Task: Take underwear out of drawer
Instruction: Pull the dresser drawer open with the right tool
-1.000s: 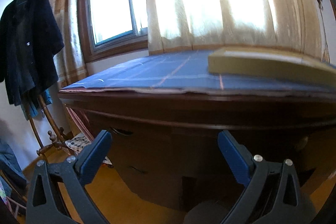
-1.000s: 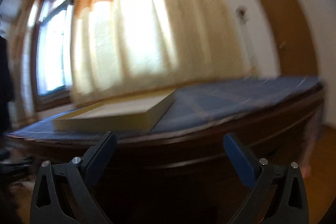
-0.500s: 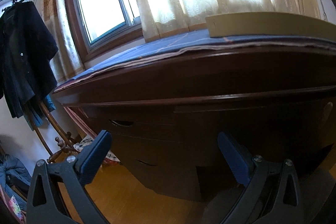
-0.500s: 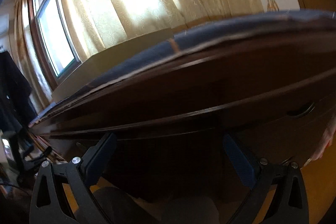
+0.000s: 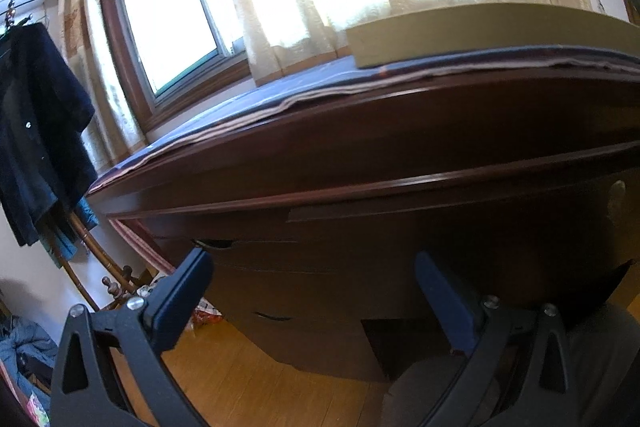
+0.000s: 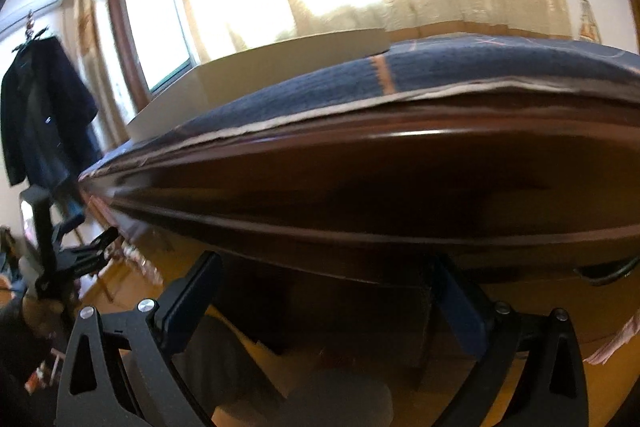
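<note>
Both views have dropped below the tabletop (image 5: pixel 360 83) edge to face the closed drawers (image 5: pixel 248 255). The left hand-held gripper (image 5: pixel 312 283) and right hand-held gripper (image 6: pixel 328 287) gape wide, empty; underwear unseen, presumably inside.

A flat beige box (image 5: pixel 492 31) lies on a blue cloth (image 6: pixel 480 75) above the tool; a dark coat (image 5: pixel 36 147) hangs far left beside the window (image 5: pixel 172 19).

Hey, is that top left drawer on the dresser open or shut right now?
Shut. In the left wrist view the drawer front sits flush with the dresser face, no gap or contents showing. No underwear visible.
</note>
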Demonstrator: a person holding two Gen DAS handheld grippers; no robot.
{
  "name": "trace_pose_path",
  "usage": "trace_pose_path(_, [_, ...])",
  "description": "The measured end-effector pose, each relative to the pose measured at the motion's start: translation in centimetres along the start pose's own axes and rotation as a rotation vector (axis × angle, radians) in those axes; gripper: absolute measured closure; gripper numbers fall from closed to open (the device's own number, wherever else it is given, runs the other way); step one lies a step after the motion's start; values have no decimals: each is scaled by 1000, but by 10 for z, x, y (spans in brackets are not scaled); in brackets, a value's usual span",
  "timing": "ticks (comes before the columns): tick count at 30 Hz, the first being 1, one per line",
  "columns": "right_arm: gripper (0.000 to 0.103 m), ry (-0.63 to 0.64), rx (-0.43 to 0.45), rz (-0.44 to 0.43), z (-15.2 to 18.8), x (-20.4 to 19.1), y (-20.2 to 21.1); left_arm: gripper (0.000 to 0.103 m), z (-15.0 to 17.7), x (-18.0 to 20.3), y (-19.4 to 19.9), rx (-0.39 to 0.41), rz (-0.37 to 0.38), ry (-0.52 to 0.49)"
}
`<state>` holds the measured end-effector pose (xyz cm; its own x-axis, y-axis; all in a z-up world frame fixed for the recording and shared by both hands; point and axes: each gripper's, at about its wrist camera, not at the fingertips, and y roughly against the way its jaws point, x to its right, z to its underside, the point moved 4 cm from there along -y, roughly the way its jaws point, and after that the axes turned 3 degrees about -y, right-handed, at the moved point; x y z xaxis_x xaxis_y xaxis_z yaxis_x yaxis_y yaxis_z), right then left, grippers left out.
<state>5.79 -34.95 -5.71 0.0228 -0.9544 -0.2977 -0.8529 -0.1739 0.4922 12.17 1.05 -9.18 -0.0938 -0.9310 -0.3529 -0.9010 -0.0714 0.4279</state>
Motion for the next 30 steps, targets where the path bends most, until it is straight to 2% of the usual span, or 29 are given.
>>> trace_pose_path(7, [0,25,-26,29,4,-5,10,0,1,9,11,30,17,-49])
trace_pose_path(11, [0,25,-29,45,6,-5,13,0,-2,2,21,56,50,-28])
trace_pose_path(14, [0,13,-34,44,5,-4,14,0,-12,-1,34,103,95,-21])
trace_pose_path(16, [0,12,-35,47,7,-7,17,0,-16,6,35,89,141,-50])
trace_pose_path(21, [0,21,-34,51,16,-14,24,0,-20,12,39,70,201,-51])
trace_pose_path(27, [0,13,-39,40,24,-21,36,0,-23,23,47,105,255,-171])
trace_pose_path(30, [0,17,-40,38,29,-27,40,0,-25,23,45,75,316,-161])
